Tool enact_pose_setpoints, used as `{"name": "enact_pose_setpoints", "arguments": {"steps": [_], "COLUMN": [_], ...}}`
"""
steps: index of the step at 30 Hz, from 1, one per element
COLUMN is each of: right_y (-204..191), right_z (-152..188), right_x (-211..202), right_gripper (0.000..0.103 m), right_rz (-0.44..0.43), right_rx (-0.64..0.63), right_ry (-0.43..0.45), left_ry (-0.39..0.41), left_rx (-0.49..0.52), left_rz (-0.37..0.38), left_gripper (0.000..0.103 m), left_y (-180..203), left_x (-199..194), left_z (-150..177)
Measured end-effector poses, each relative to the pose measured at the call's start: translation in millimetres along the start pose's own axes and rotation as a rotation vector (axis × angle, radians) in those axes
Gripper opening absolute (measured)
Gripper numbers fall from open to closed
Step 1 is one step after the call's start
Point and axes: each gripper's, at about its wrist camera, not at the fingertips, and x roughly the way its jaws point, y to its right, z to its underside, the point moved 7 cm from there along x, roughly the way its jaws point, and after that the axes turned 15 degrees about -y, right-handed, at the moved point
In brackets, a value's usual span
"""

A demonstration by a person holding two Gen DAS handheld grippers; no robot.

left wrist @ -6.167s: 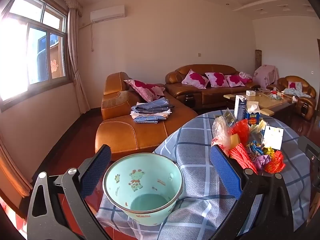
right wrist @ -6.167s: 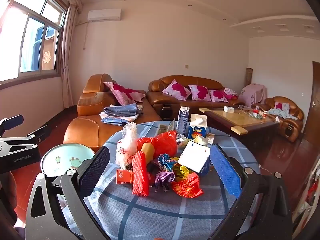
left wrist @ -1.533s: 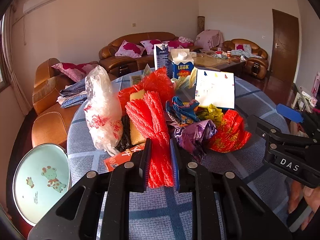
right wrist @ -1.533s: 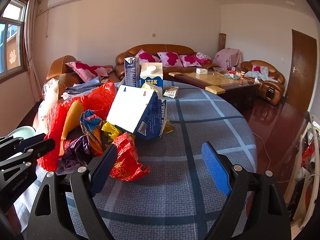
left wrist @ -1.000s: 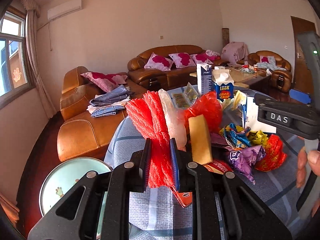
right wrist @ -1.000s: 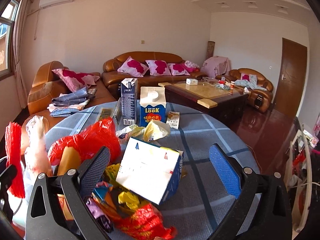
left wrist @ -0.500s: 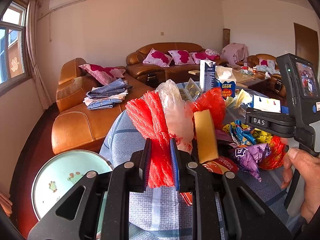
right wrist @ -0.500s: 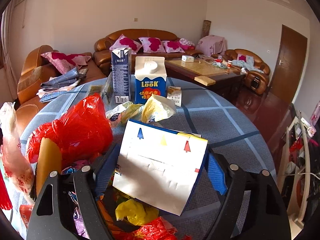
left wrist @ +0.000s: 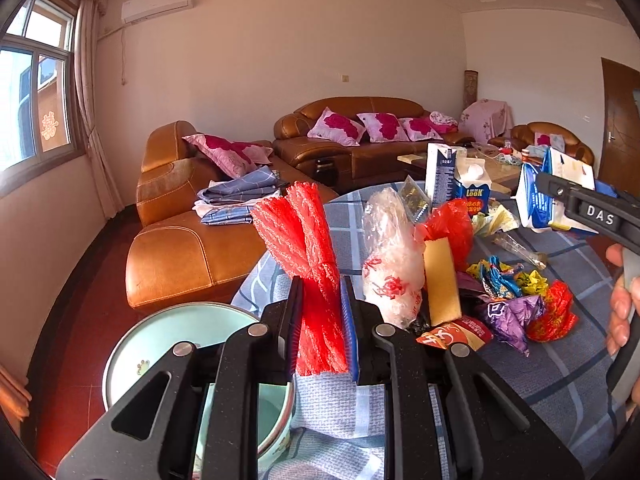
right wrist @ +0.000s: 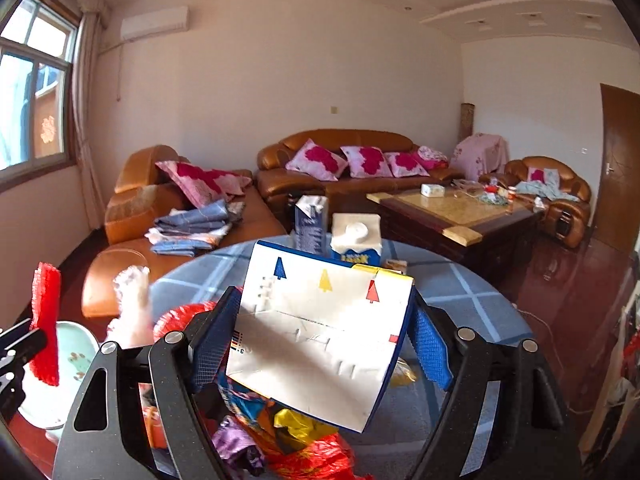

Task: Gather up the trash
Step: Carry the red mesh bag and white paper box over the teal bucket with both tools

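Observation:
My left gripper point(left wrist: 322, 332) is shut on a red foam net sleeve point(left wrist: 308, 248), held upright above the table edge, to the right of the mint-green bin point(left wrist: 168, 344). My right gripper point(right wrist: 320, 344) is shut on a white and blue carton box point(right wrist: 320, 332), lifted above the trash pile; the box also shows in the left wrist view point(left wrist: 556, 192). On the round table lie a clear plastic bag point(left wrist: 392, 256), a red bag point(left wrist: 448, 224), a yellow sponge point(left wrist: 440, 284) and crumpled wrappers point(left wrist: 516, 300).
Two milk cartons point(right wrist: 336, 232) stand at the far side of the table with the blue checked cloth point(left wrist: 560, 364). The bin stands on the red floor at the table's left edge. Brown leather sofas point(left wrist: 188, 240) and a coffee table point(right wrist: 452, 212) lie beyond.
My right gripper has closed on the white and blue box and lifted it off the pile. My left gripper still holds the red net sleeve and has barely moved.

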Motion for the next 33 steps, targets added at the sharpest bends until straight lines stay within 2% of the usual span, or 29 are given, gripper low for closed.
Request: {"name": "enact_pose_setpoints", "arguments": {"steps": [5, 14, 24, 33], "right_y": [-28, -82, -133, -170], "right_z": [-13, -19, -28, -21], "right_x": [-18, -14, -6, 3], "right_gripper": [0.078, 0.079, 0.079, 0.079], "right_rz": [-0.103, -0.25, -0.36, -0.426], "right_rx": [-0.055, -0.133, -0.201, -0.268], "right_ry": [0.071, 0.115, 0.147, 0.149], "left_ry": [-0.003, -0.015, -0.033, -0.079], "left_rx": [-0.014, -0.065, -0.094, -0.117], "left_rz": [-0.05, -0.156, -0.269, -0.345], "left_gripper": [0.018, 0.018, 0.018, 0.018], "left_y": [-17, -58, -89, -117], "left_x": [-8, -11, -9, -7], "left_z": [1, 2, 7, 13]}}
